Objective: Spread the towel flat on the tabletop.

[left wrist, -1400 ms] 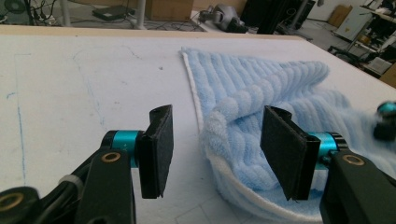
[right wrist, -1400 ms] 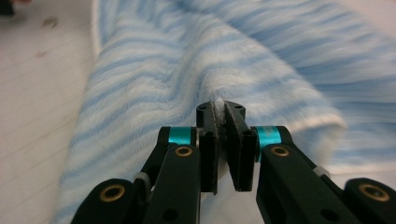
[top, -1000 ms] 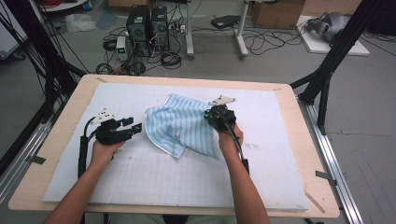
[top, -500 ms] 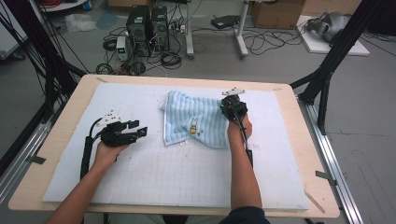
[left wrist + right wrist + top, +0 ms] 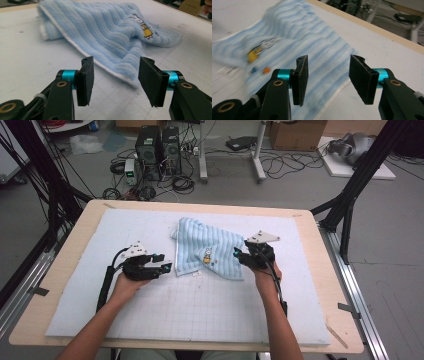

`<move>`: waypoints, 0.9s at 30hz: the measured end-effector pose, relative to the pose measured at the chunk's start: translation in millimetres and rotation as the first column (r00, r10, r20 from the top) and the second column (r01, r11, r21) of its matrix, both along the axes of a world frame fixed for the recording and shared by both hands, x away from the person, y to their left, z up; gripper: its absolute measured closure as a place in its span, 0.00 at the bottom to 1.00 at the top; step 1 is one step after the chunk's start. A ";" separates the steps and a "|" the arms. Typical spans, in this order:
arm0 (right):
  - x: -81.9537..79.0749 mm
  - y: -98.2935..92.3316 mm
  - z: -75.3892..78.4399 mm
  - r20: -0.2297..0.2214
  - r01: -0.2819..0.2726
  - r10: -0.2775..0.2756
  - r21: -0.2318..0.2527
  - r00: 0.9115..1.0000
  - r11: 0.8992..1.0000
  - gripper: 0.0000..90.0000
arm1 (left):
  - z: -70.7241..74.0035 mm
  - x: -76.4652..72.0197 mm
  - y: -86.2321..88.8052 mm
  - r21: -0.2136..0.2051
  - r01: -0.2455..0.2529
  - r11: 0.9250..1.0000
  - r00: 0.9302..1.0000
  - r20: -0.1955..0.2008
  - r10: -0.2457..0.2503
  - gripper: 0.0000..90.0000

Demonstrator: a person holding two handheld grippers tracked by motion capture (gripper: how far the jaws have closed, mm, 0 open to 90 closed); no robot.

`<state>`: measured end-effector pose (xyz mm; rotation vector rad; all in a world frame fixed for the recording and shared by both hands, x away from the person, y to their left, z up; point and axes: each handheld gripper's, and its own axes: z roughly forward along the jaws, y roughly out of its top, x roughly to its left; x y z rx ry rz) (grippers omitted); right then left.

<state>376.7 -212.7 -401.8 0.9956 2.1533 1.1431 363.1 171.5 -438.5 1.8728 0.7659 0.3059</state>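
A light blue striped towel (image 5: pixel 207 247) with a small cartoon patch lies spread on the white gridded mat (image 5: pixel 200 310). My left gripper (image 5: pixel 165 267) lies low on the mat just left of the towel's near left corner. Its jaws stand open in the left gripper view (image 5: pixel 116 62), with the towel (image 5: pixel 107 30) just ahead and nothing between the pads. My right gripper (image 5: pixel 238 255) is at the towel's right edge. Its jaws (image 5: pixel 329 60) have just been opening, and the towel (image 5: pixel 312 32) lies beneath and beyond them, not pinched.
The mat covers a wooden table (image 5: pixel 320 250) and leaves a bare strip of wood around it. Beyond the far edge, computer towers (image 5: pixel 157 145) and cables sit on the floor. Black frame legs (image 5: pixel 350 195) stand at the right, and more stand at the left.
The right gripper pulled the bunched towel out to the right until it lay flat, then opened and let it go. The left gripper slid right toward the towel's corner.
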 end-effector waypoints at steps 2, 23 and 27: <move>-11.6 -1.8 -3.7 -0.029 -0.018 0.018 -0.008 0.999 1.000 0.53 | -2.0 -0.3 -11.1 0.021 0.018 1.000 1.000 -0.006 -0.018 0.52; -54.1 4.5 -32.3 -0.128 -0.148 0.139 -0.066 0.982 0.987 0.67 | -10.9 5.3 -36.0 0.186 -0.007 0.983 0.995 -0.100 0.026 0.93; -52.3 12.6 -29.7 -0.109 -0.169 0.162 -0.059 0.981 0.984 0.69 | -0.5 -5.2 -22.3 0.099 0.008 0.995 0.995 -0.103 0.003 0.93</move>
